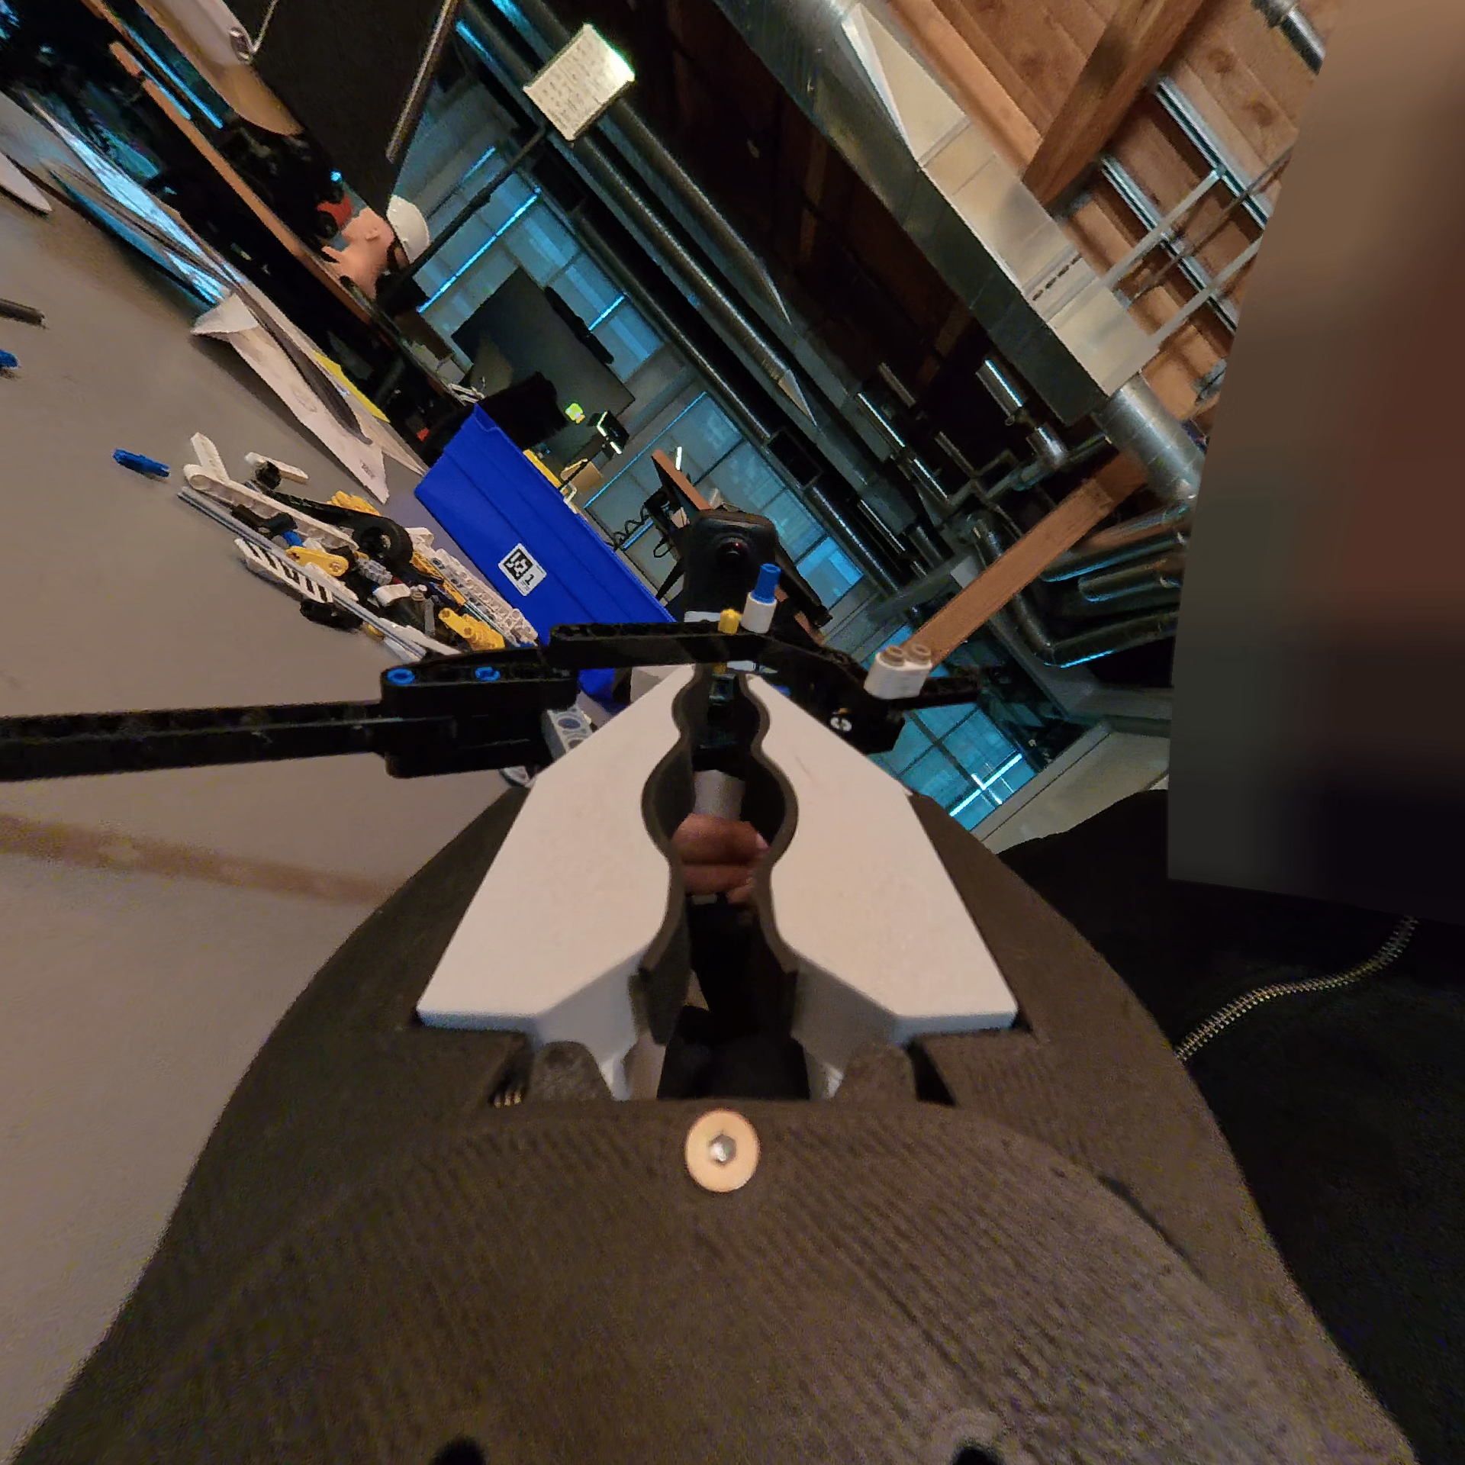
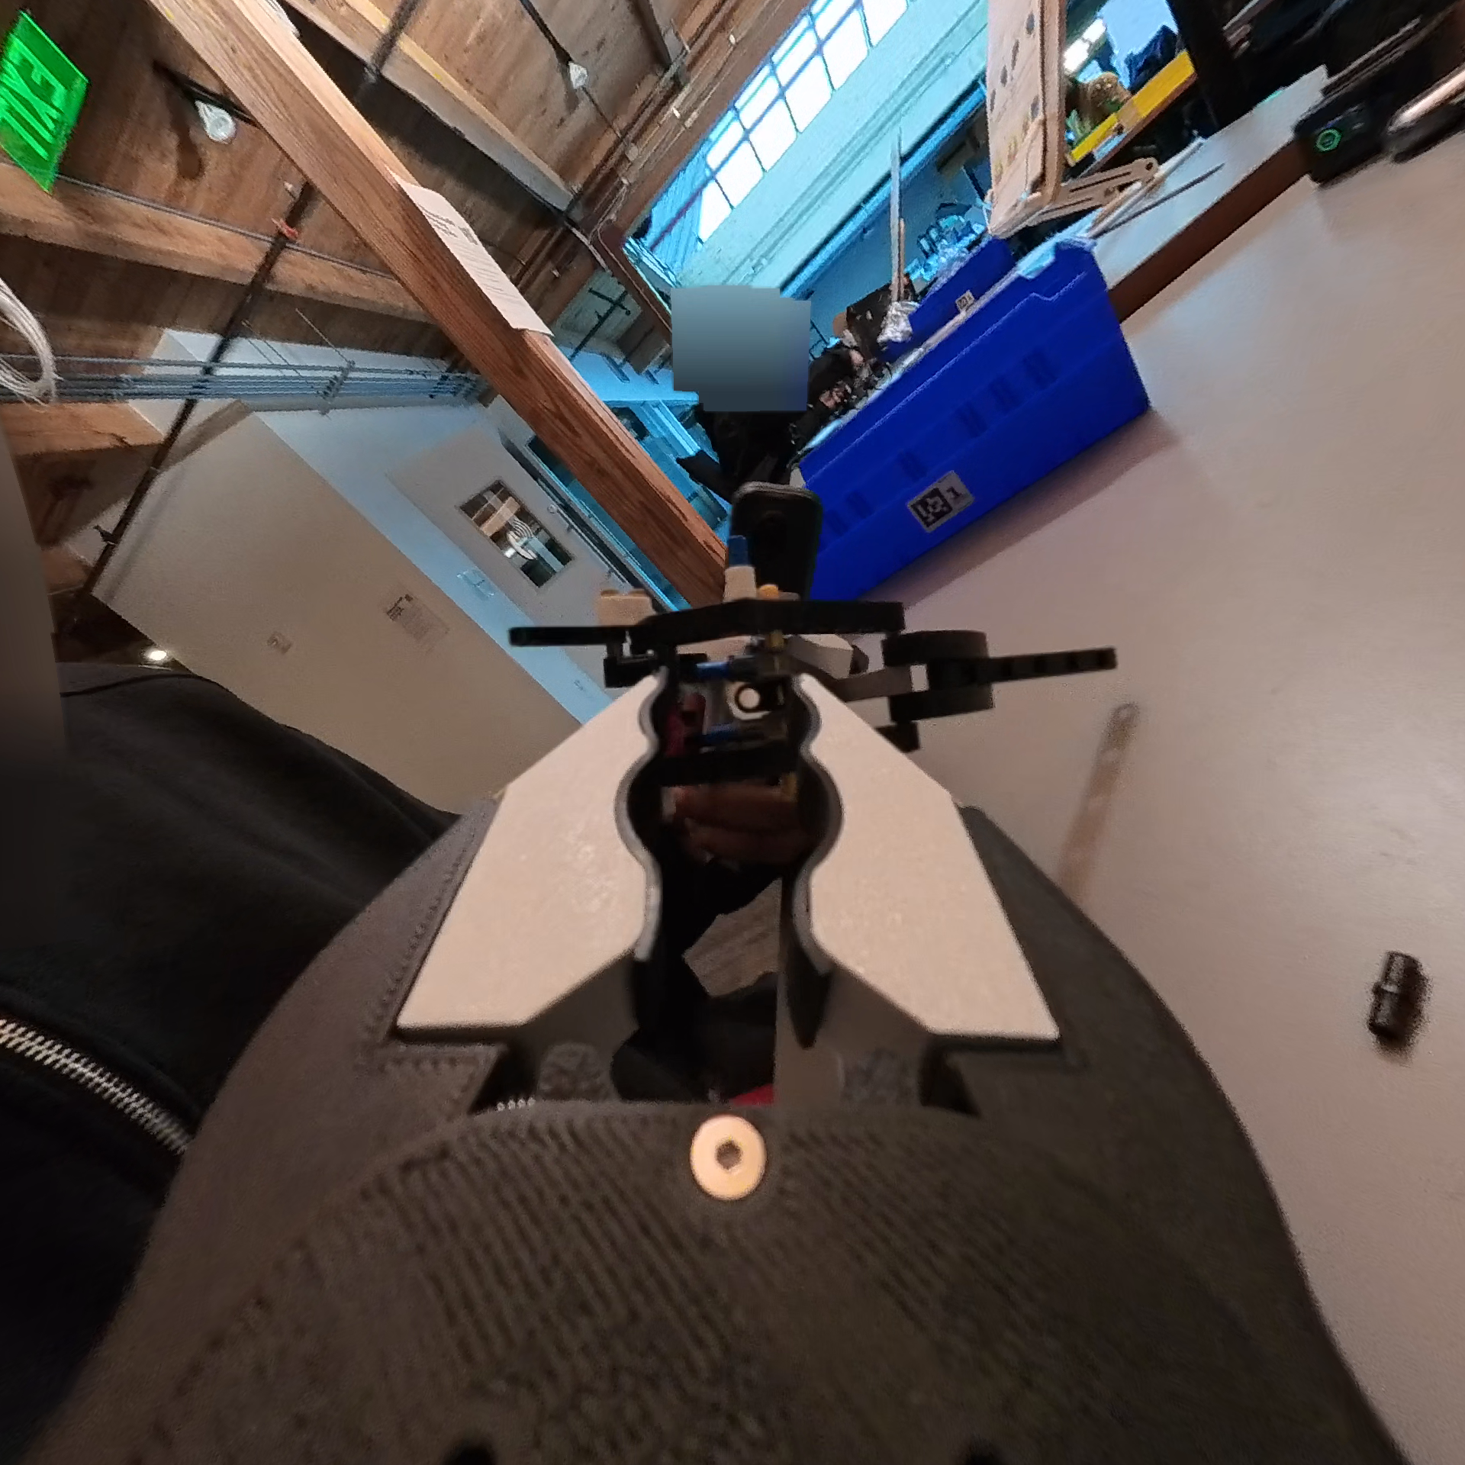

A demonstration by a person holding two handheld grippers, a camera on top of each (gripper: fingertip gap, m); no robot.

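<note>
Both grippers clamp one black toy-brick model: left gripper (image 1: 717, 682) pinches its core, right gripper (image 2: 733, 698) grips wider, above the desk (image 2: 1189, 634).

Matt grey tabletop (image 1: 143, 912), glossy blue plastic bin (image 2: 991, 444), rough-textured black gripper shell (image 1: 713, 1308), wooden beam (image 2: 444, 262)

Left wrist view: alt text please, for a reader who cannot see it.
The left gripper is closed on a black toy-brick assembly of long beams held above a grey table. Loose building pieces and a blue bin lie beyond.
</note>
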